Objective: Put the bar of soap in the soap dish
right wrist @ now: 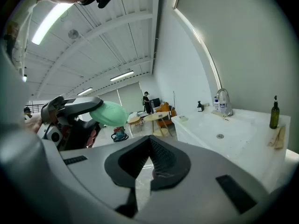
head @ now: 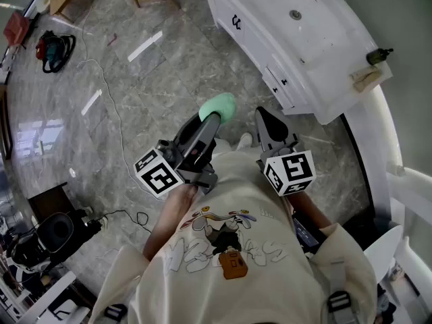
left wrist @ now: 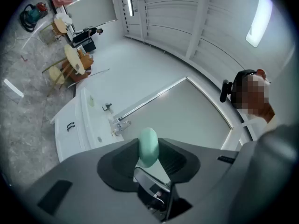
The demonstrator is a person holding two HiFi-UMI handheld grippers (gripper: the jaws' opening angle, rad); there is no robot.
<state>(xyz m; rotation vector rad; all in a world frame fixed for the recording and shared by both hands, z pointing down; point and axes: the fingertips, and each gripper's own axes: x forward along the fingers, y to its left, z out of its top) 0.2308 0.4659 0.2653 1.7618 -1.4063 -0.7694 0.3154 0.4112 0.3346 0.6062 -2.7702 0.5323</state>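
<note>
the left gripper (head: 214, 119) is clenched on the soap (head: 220, 105), a pale green oval bar. in the left gripper view the bar stands on edge between the two dark pads, and both press its flat sides. the soap is in the air over the grey floor (head: 135, 86), short of the counter's front edge and touching nothing but the jaws.

the right gripper (head: 267, 118) hangs just beside the left one, a little nearer the counter (head: 324, 66). its jaws are closed tip to tip with nothing between them.

the white counter runs along the wall, with a basin set into it and a tap (right wrist: 223, 98) at its back edge. at the end of the counter nearest the person a dark bottle (head: 379, 56) stands by the back corner. a flat beige thing (head: 368, 79) lies just beside the bottle; i cannot tell whether it is the dish.
</note>
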